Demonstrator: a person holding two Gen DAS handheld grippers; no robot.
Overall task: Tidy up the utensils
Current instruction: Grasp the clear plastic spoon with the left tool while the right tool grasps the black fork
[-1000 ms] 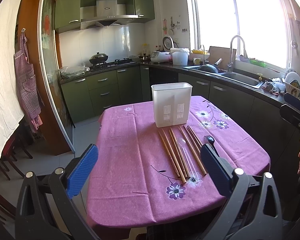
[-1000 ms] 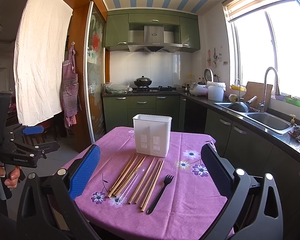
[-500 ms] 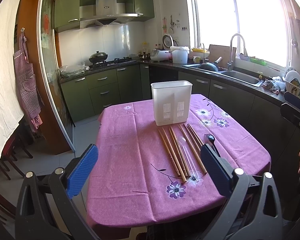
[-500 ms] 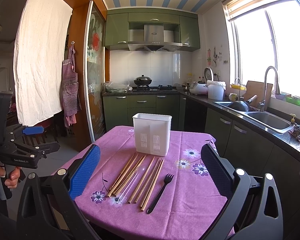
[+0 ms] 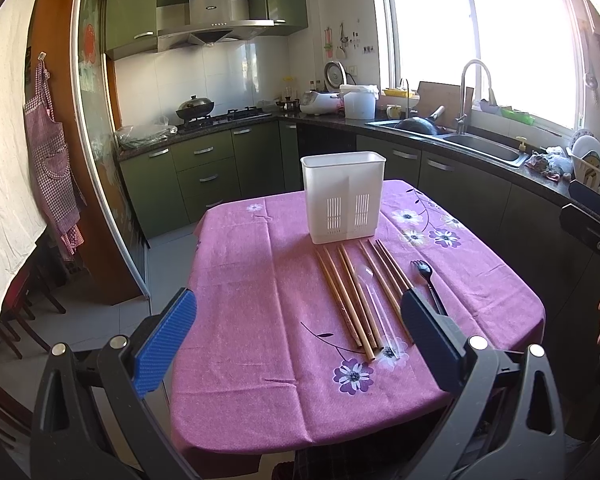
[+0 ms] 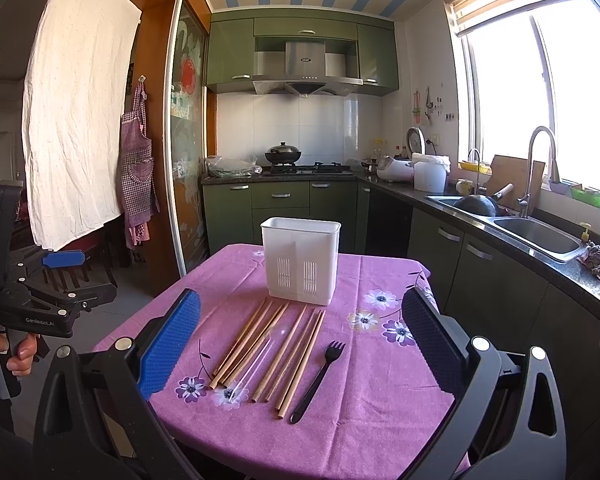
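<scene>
A white slotted utensil holder [image 5: 343,197] [image 6: 300,266] stands upright on a table with a purple flowered cloth [image 5: 260,300] [image 6: 380,420]. In front of it lie several wooden chopsticks [image 5: 348,296] [image 6: 272,352], a clear plastic spoon [image 5: 374,300] [image 6: 254,368] among them, and a black plastic fork [image 5: 428,280] [image 6: 320,376] to their right. My left gripper [image 5: 296,340] hovers open above the table's near left edge. My right gripper [image 6: 300,344] hovers open over the near edge, with nothing between its fingers. The left gripper [image 6: 44,292] also shows at the left of the right wrist view, in a hand.
Green kitchen cabinets and a dark counter with a sink [image 6: 536,232] run along the right and the back. A stove with a wok [image 5: 194,106] is at the back. A sliding glass door [image 5: 100,160] and a hanging apron [image 5: 52,160] stand left of the table.
Both grippers have held almost still; the left view has crept slightly. Nothing on the table has moved.
</scene>
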